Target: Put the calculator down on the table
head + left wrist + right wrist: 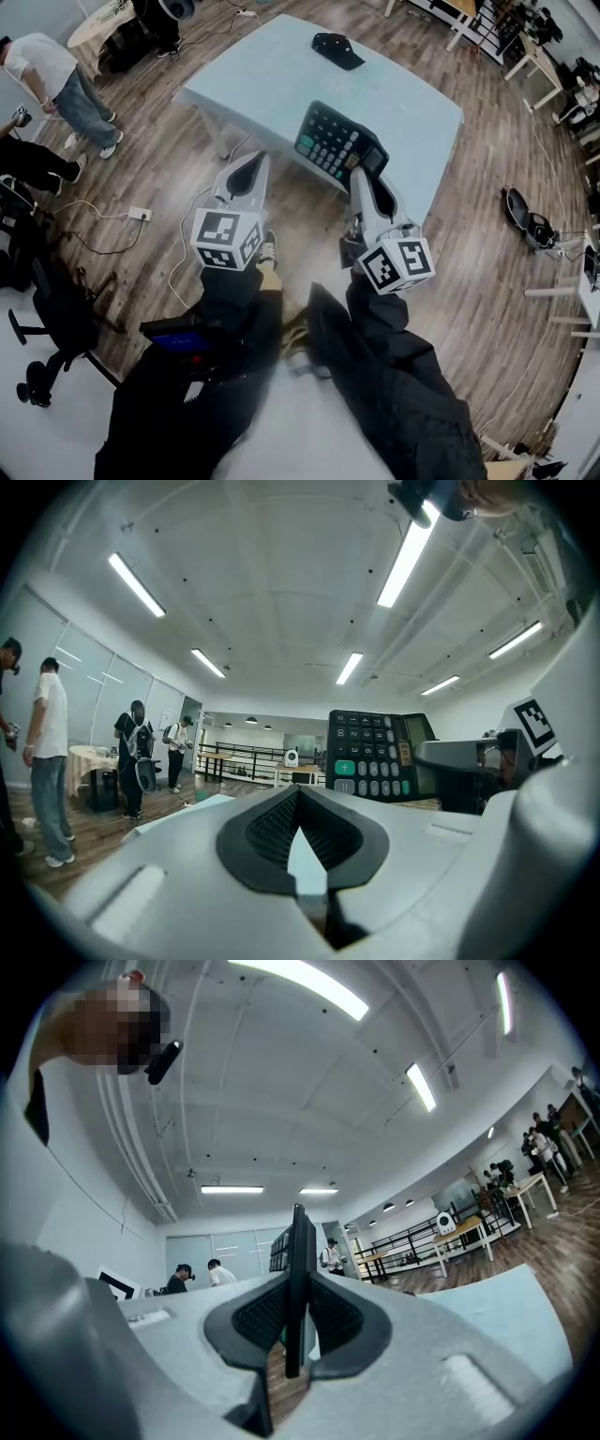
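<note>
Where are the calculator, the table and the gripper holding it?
calculator (330, 141): head view, on its keys.
table (281, 75): head view, bare tabletop.
right gripper (359, 176): head view, between its jaws' tips.

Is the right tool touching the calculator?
Touching. The right gripper view shows the right tool clamped on both faces of the calculator, which is seen edge-on between its jaws.

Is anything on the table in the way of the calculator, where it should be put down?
Nothing visible. The right gripper holds the calculator over the near part of the table, which is bare. A dark object lies at the far edge.
</note>
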Tool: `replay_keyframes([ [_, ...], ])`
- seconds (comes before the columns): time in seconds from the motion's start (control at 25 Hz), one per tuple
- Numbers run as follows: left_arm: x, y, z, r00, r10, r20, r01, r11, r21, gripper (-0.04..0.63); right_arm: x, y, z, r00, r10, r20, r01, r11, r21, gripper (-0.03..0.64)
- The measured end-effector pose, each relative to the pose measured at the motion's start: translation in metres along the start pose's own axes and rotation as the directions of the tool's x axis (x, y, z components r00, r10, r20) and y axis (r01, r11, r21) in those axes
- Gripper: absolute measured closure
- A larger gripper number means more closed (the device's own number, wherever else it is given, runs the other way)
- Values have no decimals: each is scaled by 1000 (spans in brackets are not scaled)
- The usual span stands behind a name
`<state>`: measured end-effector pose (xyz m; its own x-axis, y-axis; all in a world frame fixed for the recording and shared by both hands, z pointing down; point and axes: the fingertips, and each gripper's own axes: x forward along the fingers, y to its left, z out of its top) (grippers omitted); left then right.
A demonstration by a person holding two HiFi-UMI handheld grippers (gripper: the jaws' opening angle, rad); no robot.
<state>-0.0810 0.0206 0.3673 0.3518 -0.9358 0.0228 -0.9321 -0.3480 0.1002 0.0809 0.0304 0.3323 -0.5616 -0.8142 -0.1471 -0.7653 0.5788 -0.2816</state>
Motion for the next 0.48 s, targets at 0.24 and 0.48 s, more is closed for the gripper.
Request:
replay_keyframes([
  [0.24,37,27,-14,999,-12,-39,12,1000,-18,597,41,-21,-21,999,-22,-34,23,1000,22,568],
  [0.48,78,58,-9,998,-12,-63,10,999,-35,597,90,-39,-19,998,-37,-56,39,999,37,568],
])
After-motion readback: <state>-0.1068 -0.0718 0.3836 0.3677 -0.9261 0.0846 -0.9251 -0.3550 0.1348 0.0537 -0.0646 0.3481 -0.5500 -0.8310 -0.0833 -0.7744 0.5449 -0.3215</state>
